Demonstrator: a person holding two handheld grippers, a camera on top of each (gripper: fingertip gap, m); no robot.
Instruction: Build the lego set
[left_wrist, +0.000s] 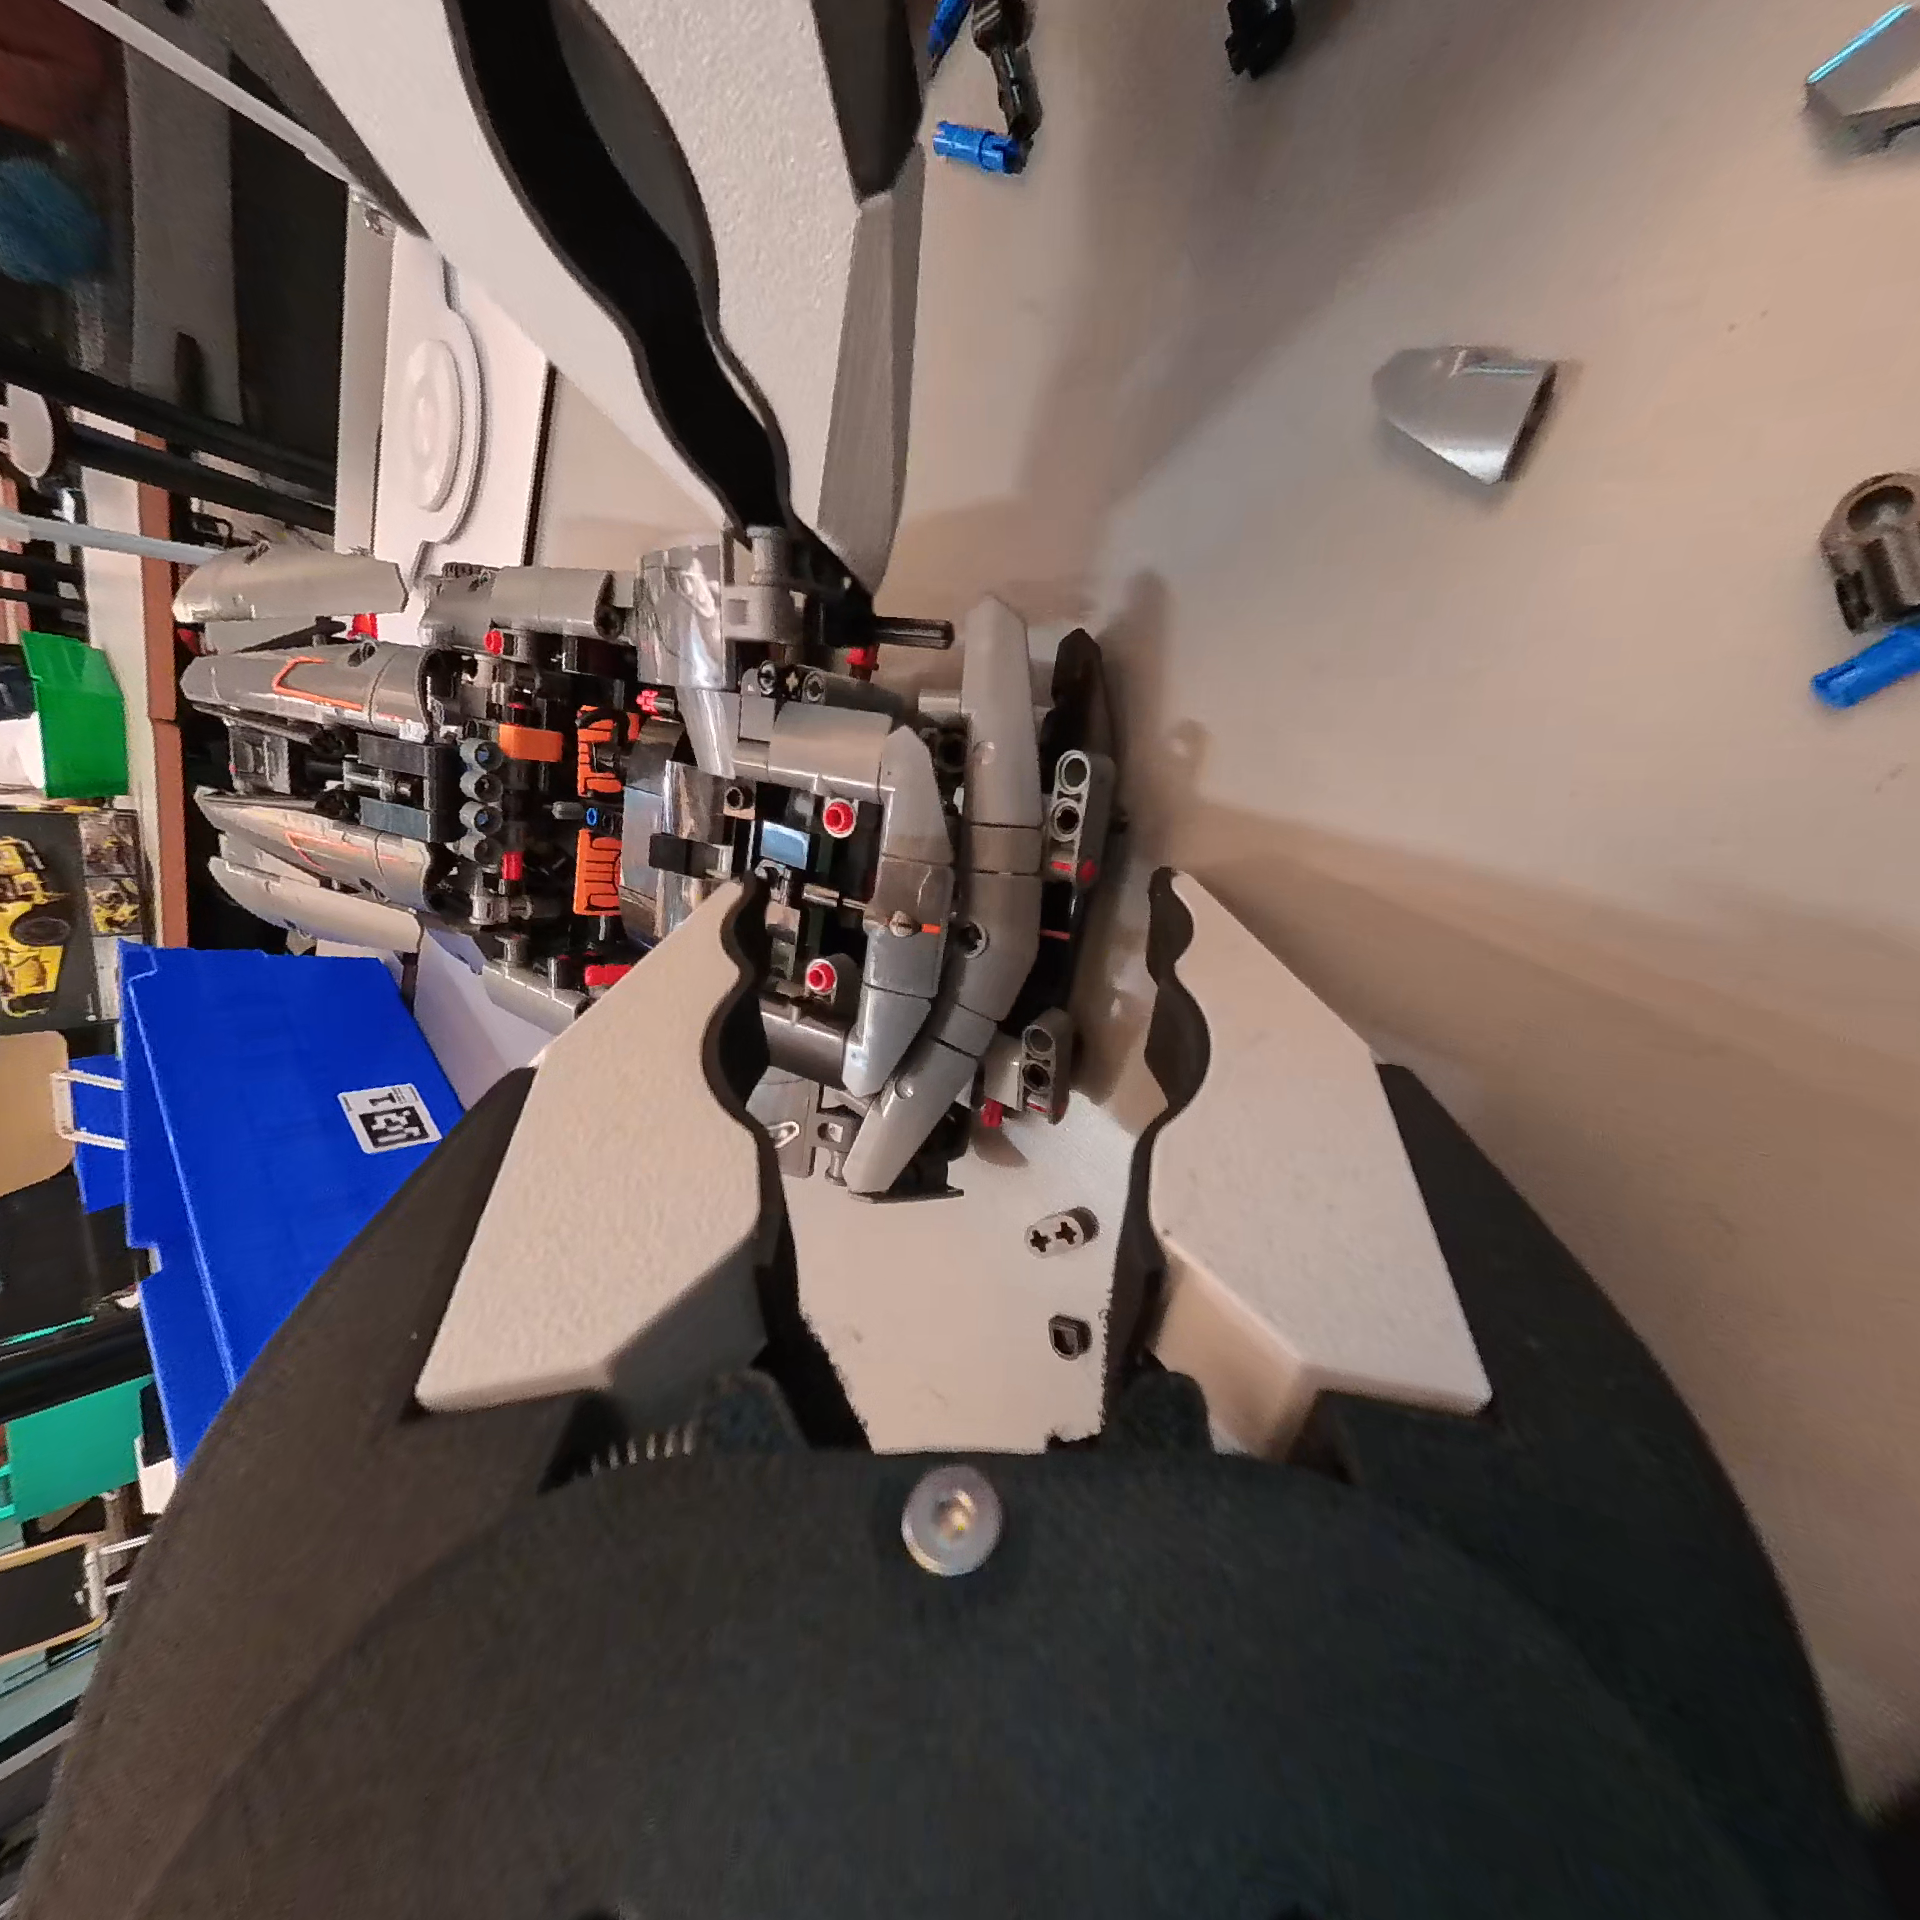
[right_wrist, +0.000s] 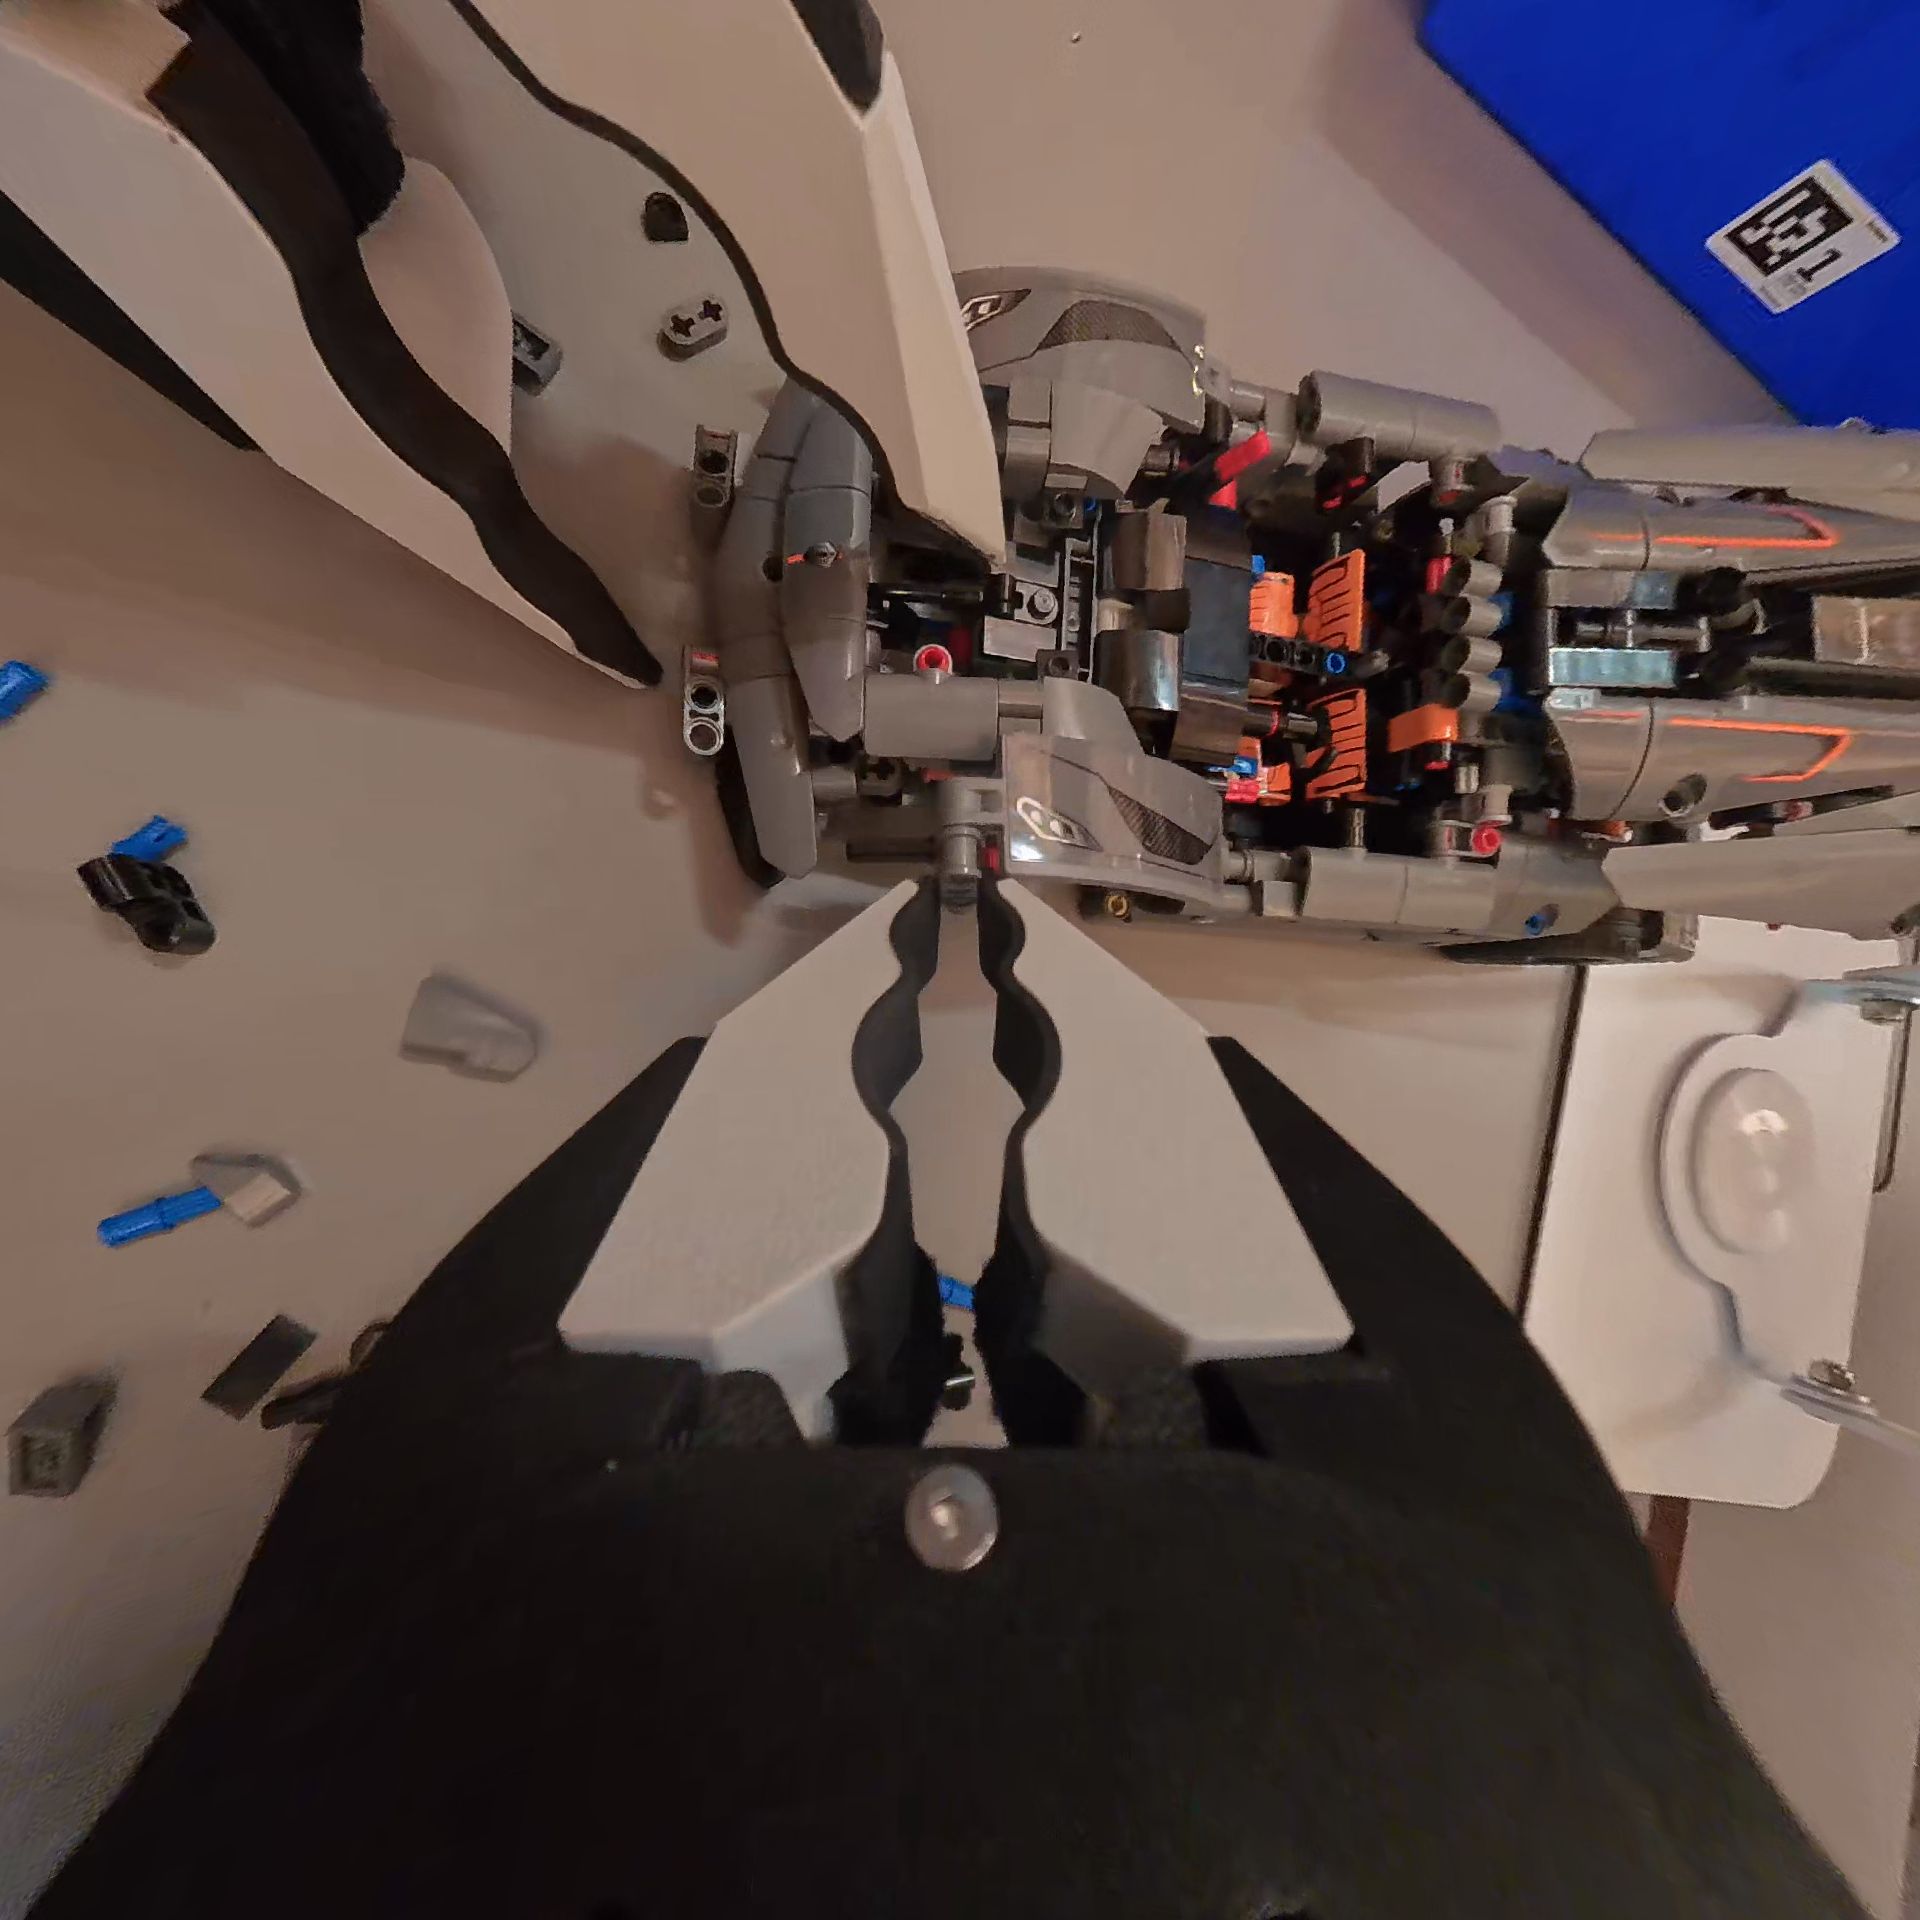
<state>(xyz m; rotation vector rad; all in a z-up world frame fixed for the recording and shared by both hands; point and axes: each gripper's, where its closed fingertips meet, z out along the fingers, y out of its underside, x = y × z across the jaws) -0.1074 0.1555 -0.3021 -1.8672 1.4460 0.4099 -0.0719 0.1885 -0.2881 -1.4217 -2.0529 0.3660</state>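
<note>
Lego car (right_wrist: 1299, 665), grey with orange trim and a crowded black, red and blue interior, lies on the pale bench (right_wrist: 312, 727) and fills the middle of both views. A blue bin (right_wrist: 1683, 156) with a square printed sticker stands on the far side of the car from the right gripper.

In the left wrist view the left gripper (left_wrist: 951, 883) is spread wide around the nose of the car: one finger rests against the cockpit frame, while the other stands clear beside the front bumper, touching nothing.

The right gripper (right_wrist: 958, 896) is pinched on a small grey connector peg (right_wrist: 961, 831) that sticks out of the car's side, just behind the front panel.

Loose parts lie scattered on the bench near the car's nose: grey curved panels (right_wrist: 468, 1023), blue pins (right_wrist: 156, 1216) and a black connector (right_wrist: 145, 894).
</note>
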